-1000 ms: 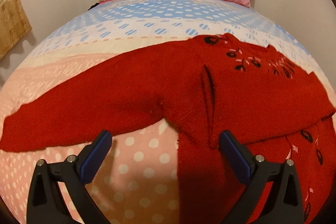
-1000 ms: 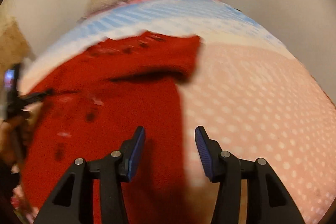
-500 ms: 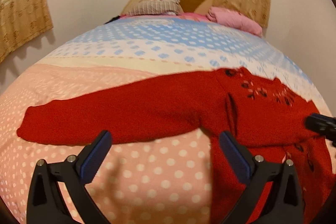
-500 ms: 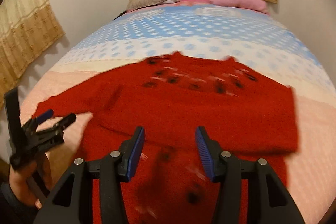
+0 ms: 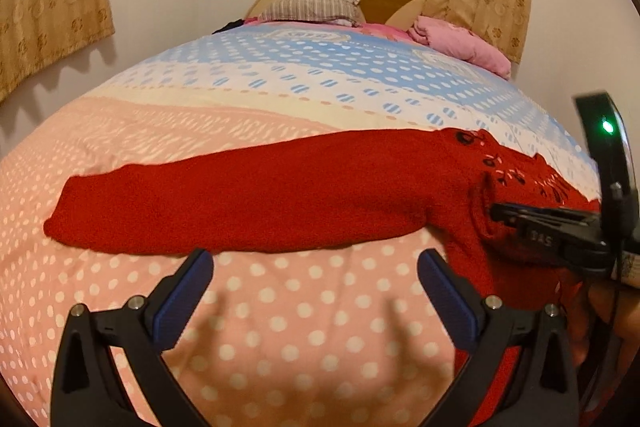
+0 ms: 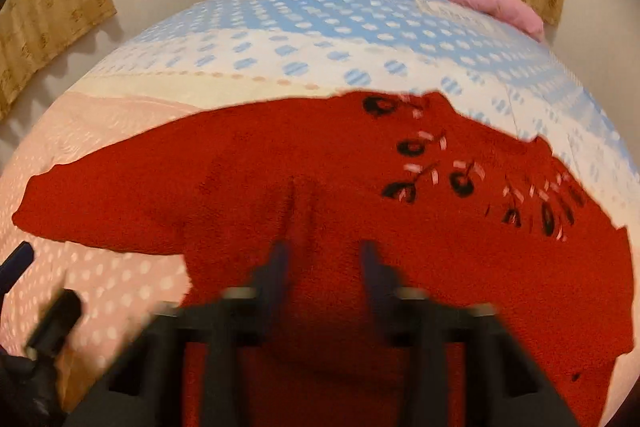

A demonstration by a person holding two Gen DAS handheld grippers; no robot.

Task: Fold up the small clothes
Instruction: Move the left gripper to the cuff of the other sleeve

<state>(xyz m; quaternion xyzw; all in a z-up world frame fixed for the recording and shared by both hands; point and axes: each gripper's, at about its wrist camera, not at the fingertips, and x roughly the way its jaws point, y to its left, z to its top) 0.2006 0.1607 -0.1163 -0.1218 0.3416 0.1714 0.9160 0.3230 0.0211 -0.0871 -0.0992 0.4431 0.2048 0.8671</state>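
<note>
Nearest, our left gripper (image 5: 316, 259) hangs spread wide and empty over the bed (image 5: 280, 311), just short of the sleeve (image 5: 240, 203). Our right gripper (image 6: 324, 251) has just been closing; its jaws now pinch the one red sweater (image 6: 400, 267) by the armpit. The sweater lies flat mid-bed, with one sleeve stretched sideways, cuff to the left. Beyond lie two pillows, striped (image 5: 312, 9) and pink (image 5: 464, 45).
</note>
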